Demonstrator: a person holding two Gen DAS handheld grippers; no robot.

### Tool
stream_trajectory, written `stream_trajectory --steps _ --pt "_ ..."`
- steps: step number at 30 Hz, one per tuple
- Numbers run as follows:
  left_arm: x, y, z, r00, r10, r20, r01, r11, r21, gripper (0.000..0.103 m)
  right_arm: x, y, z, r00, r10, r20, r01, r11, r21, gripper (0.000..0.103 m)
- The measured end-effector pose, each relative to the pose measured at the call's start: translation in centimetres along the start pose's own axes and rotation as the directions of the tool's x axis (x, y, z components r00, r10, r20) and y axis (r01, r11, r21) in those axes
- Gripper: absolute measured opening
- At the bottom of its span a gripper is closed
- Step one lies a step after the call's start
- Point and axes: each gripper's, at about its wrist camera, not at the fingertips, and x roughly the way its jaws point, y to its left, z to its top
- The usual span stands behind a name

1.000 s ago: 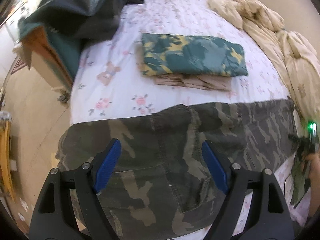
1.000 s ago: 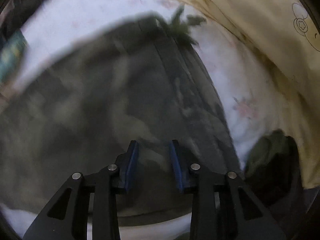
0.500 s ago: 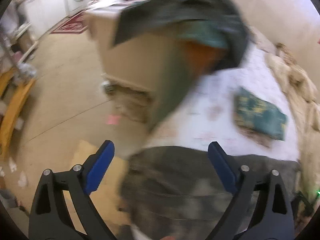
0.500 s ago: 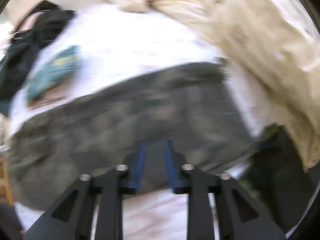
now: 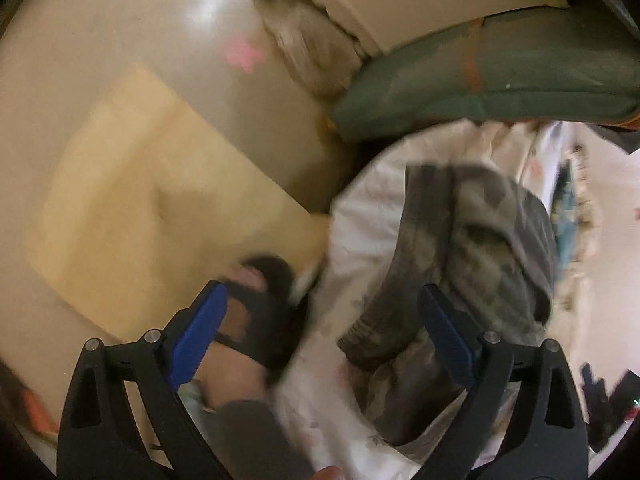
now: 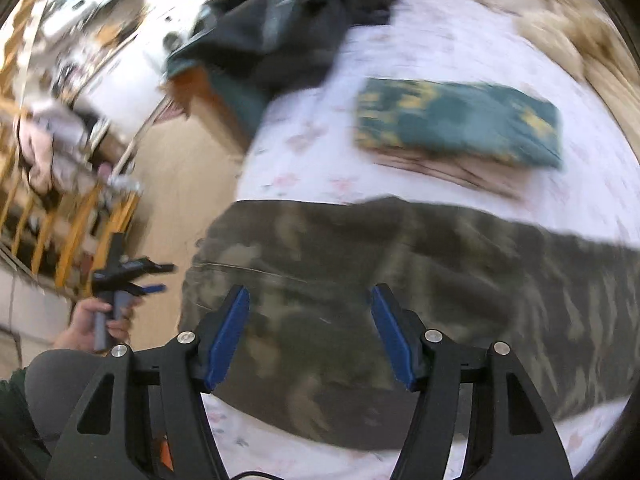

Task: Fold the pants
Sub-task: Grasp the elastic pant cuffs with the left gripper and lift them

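Camouflage pants [image 6: 400,280] lie spread across the floral bed sheet [image 6: 440,60]; in the left wrist view their waist end [image 5: 472,256] sits bunched near the bed's edge. My left gripper [image 5: 320,328] is open and empty, out over the bed's edge and the floor, left of the pants. It also shows in the right wrist view [image 6: 128,276], held in a hand beside the bed. My right gripper [image 6: 310,336] is open and empty, just above the pants. Both views are blurred.
A folded teal-and-yellow garment [image 6: 460,124] lies on a folded tan one farther back on the bed. Dark clothes [image 6: 288,16] hang over the bed's corner. A foot in a black sandal [image 5: 252,316] stands on the floor by a yellow mat [image 5: 152,200].
My left gripper has swung left off the pants toward the bed's edge and floor. My right gripper has opened and moved left along the pants toward the waist end.
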Motion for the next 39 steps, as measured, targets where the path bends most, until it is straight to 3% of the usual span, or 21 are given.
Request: stream_trajectory --steps 1,3,5,7,10,13,17,18,19,20,21,23,24,25,28,31,33,36,39 --pt "0.6 0.3 -0.3 0.998 -0.055 -0.016 0.055 0.998 -0.011 0.094 0.5 0.4 0.3 1.000 0.003 -0.008 -0.003 1.000 -0.006 0.065" --pt "2.4 0.7 -1.1 0.975 -0.215 -0.060 0.213 0.976 -0.039 0.099 1.5 1.4 0.6 0.999 -0.004 -0.033 0.003 1.000 -0.012 0.065" --pt "3.8 1.4 -1.1 0.960 -0.268 -0.078 0.261 0.961 -0.090 0.102 2.1 1.1 0.6 0.998 -0.022 -0.055 0.021 1.000 -0.008 0.065" --pt "5.6 1.5 -1.2 0.950 -0.296 -0.101 0.286 0.953 -0.103 0.103 2.7 0.4 0.4 0.997 -0.035 -0.068 0.037 0.999 0.020 0.065" --pt "8.4 2.3 -1.4 0.907 -0.368 -0.202 0.330 0.923 -0.198 0.103 2.8 -1.1 -0.4 0.996 -0.046 -0.080 0.052 0.996 0.077 0.065" --pt "9.1 2.8 -1.7 0.903 -0.379 -0.201 0.338 0.917 -0.211 0.103 2.6 -1.8 -1.3 0.994 -0.069 -0.087 0.077 0.993 0.094 0.065" --pt "10.8 1.5 -2.0 0.881 -0.413 -0.231 0.359 0.901 -0.242 0.103 1.9 -3.0 -2.4 0.991 -0.094 -0.093 0.105 0.987 0.120 0.065" --pt "11.3 1.0 -2.0 0.864 -0.446 -0.234 0.388 0.886 -0.255 0.103 1.7 -3.4 -2.7 0.991 -0.096 -0.091 0.108 0.984 0.140 0.065" --pt "11.7 0.1 -2.1 0.835 -0.496 -0.239 0.437 0.861 -0.259 0.103 1.6 -3.7 -2.8 0.991 -0.097 -0.091 0.111 0.982 0.154 0.065" --pt "11.8 -0.5 -2.0 0.833 -0.501 -0.237 0.445 0.859 -0.251 0.103 1.5 -4.1 -3.0 0.991 -0.098 -0.089 0.112 0.979 0.168 0.065" --pt "11.6 -1.2 -1.9 0.829 -0.512 -0.225 0.465 0.854 -0.233 0.097 1.3 -4.3 -3.2 0.991 -0.098 -0.086 0.112 0.978 0.178 0.065" --pt "11.0 -2.0 -1.8 0.828 -0.524 -0.198 0.488 0.848 -0.207 0.073 1.0 -4.4 -3.4 0.992 -0.100 -0.079 0.113 0.977 0.180 0.065" --pt "10.3 -2.4 -1.7 0.832 -0.524 -0.185 0.495 0.850 -0.180 0.056 0.8 -4.4 -3.6 0.992 -0.102 -0.074 0.114 0.977 0.180 0.065" --pt "9.0 -3.3 -1.6 0.867 -0.473 -0.155 0.463 0.881 -0.100 0.044 0.5 -4.5 -3.7 0.993 -0.102 -0.068 0.112 0.977 0.180 0.065" --pt "7.3 -4.3 -1.6 0.907 -0.401 -0.129 0.400 0.916 -0.035 0.026 0.0 -4.7 -4.2 0.994 -0.095 -0.055 0.104 0.976 0.192 0.065" --pt "4.9 -4.7 -1.4 0.943 -0.322 -0.088 0.326 0.945 0.025 0.023 -0.6 -4.8 -4.7 0.995 -0.094 -0.043 0.101 0.976 0.194 0.065" --pt "2.2 -6.5 -1.6 0.974 -0.223 -0.035 0.226 0.967 0.117 0.023 -1.4 -5.1 -5.1 0.995 -0.095 -0.026 0.098 0.976 0.196 0.065" --pt "-1.0 -9.1 -2.0 0.992 -0.127 0.016 0.122 0.977 0.177 0.023 -2.5 -5.7 -5.9 0.996 -0.086 0.002 0.084 0.972 0.219 0.065" --pt "-4.1 -13.5 -3.2 0.997 0.002 0.079 -0.027 0.950 0.311 0.023 -3.8 -6.8 -7.1 0.996 -0.082 0.032 0.072 0.966 0.249 0.065"
